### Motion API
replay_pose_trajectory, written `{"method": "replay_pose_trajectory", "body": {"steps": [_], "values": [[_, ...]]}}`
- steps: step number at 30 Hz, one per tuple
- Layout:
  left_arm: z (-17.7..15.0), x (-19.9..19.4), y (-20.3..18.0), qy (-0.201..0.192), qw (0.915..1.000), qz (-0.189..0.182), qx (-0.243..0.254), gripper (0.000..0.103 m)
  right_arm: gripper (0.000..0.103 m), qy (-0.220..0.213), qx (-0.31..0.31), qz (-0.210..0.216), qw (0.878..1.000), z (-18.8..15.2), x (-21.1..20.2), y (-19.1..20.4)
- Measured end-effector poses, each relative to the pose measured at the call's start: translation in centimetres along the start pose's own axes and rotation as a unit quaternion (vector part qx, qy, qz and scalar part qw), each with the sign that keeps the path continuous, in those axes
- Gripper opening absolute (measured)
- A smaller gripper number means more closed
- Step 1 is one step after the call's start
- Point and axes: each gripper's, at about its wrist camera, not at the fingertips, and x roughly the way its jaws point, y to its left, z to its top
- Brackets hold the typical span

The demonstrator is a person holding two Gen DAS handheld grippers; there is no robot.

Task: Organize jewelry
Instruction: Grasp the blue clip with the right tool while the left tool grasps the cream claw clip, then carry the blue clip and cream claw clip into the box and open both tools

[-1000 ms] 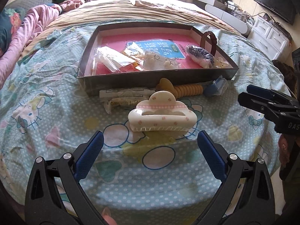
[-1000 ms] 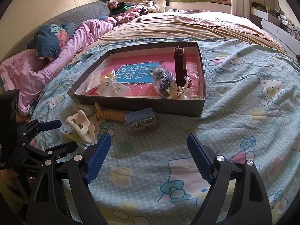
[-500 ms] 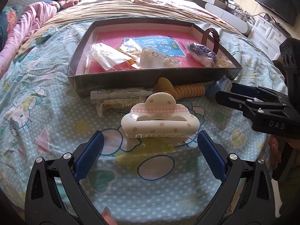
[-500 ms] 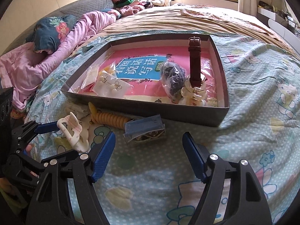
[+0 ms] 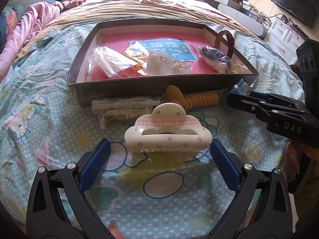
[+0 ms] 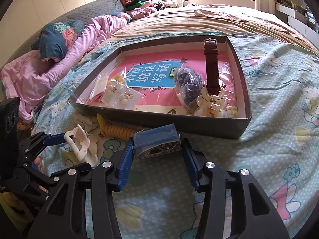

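A cream cloud-shaped hair claw point(image 5: 167, 133) lies on the bedspread, right at the tips of my left gripper point(image 5: 159, 155), which is open with its blue pads either side of the claw and apart from it. A small blue packet point(image 6: 157, 141) with dark jewelry inside sits between the fingers of my right gripper point(image 6: 156, 149). Its jaws are closing and the pads meet the packet's two ends. Behind both stands a dark shallow box point(image 6: 179, 123) holding a brown-strap watch point(image 6: 211, 67), bagged dark beads point(image 6: 188, 83) and earring cards point(image 6: 121, 95).
A yellow spiral hair tie point(image 5: 199, 99) and white wrapped packets point(image 5: 123, 103) lie against the box's front wall. My right gripper shows in the left wrist view point(image 5: 259, 103), close beside the claw. Pink bedding and pillows point(image 6: 59, 59) lie at the far left.
My right gripper has come in around the blue packet and its jaws have narrowed onto it. The left gripper has edged closer to the hair claw and stayed wide.
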Motion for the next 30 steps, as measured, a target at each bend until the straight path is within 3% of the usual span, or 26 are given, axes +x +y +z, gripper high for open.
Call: {"method": "replay_pose_trajectory", "body": {"steps": [1,4,11,16,30], "values": [[0.0,0.0,0.0,-0.001,1.0000,0.001,0.000,0.092,0.046,-0.002,0.002,0.000,1.000,0.0,-0.2,-0.1],[0.0,-0.2,-0.4,-0.006,0.9999,0.002,0.008,0.067,0.046,-0.009,0.006,0.000,1.000,-0.2,-1.1,-0.3],[0.8,-2.9,-0.1,-0.038,0.9992,-0.016,0.000,0.064,0.046,-0.036,0.008,0.002,0.999,-0.2,-4.0,-0.3],[2.6,-4.3,1.4,-0.061,0.9980,-0.008,-0.014,0.064,0.046,-0.060,0.000,-0.002,0.998,1.2,-5.4,0.3],[8.8,-4.0,5.6,-0.093,0.9948,0.023,-0.035,0.064,0.046,-0.066,-0.016,-0.024,0.997,5.6,-3.2,1.0]]}}
